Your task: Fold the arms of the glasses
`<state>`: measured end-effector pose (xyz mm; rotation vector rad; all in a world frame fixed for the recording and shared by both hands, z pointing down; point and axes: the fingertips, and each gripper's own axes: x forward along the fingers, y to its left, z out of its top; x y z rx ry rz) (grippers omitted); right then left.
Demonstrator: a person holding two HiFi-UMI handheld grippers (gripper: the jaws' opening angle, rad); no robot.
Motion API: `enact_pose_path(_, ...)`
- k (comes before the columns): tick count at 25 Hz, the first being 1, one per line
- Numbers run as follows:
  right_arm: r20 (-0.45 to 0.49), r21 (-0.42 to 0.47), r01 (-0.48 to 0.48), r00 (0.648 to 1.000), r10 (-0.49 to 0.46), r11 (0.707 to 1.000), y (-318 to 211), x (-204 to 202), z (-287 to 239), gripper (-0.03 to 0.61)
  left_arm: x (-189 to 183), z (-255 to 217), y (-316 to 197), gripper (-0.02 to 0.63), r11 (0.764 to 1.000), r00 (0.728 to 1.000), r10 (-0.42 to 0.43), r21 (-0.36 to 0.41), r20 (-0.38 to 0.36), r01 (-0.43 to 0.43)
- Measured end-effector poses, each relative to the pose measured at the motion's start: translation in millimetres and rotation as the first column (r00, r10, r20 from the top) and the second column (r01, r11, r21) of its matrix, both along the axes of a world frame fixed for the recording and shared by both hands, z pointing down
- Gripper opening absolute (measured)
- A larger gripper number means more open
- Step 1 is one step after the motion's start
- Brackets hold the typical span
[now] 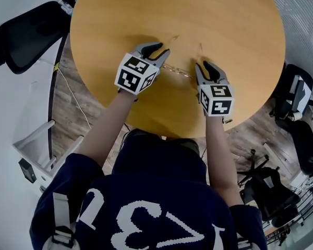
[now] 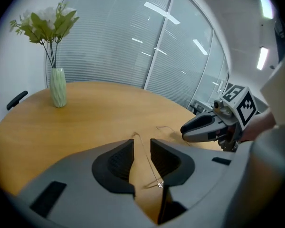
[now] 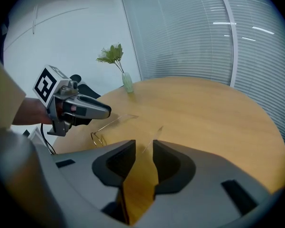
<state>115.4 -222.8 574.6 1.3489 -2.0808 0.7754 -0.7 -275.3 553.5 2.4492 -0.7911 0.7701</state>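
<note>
Thin wire-framed glasses [image 1: 176, 70] lie on the round wooden table [image 1: 224, 20] with both arms spread, pointing away from me. My left gripper [image 1: 159, 51] stands open at the glasses' left end. In the left gripper view one arm [image 2: 147, 160] runs through the gap between the jaws, its hinge [image 2: 160, 184] low by the right jaw, with no pad pressing on it. My right gripper [image 1: 202, 66] stands open at the right end. In the right gripper view the other arm [image 3: 155, 136] passes between its jaws, and the frame front [image 3: 97, 137] lies beside the left gripper [image 3: 80, 109].
A pale green vase with flowers [image 2: 58, 87] stands at the table's far side, well away from the glasses. Black office chairs stand off the table at the left [image 1: 31, 33] and right [image 1: 297, 92]. Blinds and glass walls lie beyond.
</note>
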Motion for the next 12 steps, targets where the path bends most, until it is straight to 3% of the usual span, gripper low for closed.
enact_pose_path(3, -0.019, -0.016, 0.012, 1.000, -0.012, 1.000, 1.0, -2.9, 6.2, 0.132, -0.2, 12.9, 2.1, 0.114, 0.999, 0.999, 0.025, -0.048, 0.022, -0.024)
enact_pose_path(6, -0.060, -0.013, 0.053, 0.997, -0.054, 0.998, 0.1, -5.9, 8.5, 0.081, -0.2, 20.0, 4.9, 0.097, 0.995, 0.999, 0.048, -0.086, 0.016, -0.047)
enact_pose_path(12, -0.153, -0.013, 0.213, 0.965, -0.213, 0.977, -4.8, -19.9, 5.7, 0.046, 6.8, 21.0, 9.0, 0.062, 0.985, 0.993, 0.113, -0.130, -0.019, -0.115)
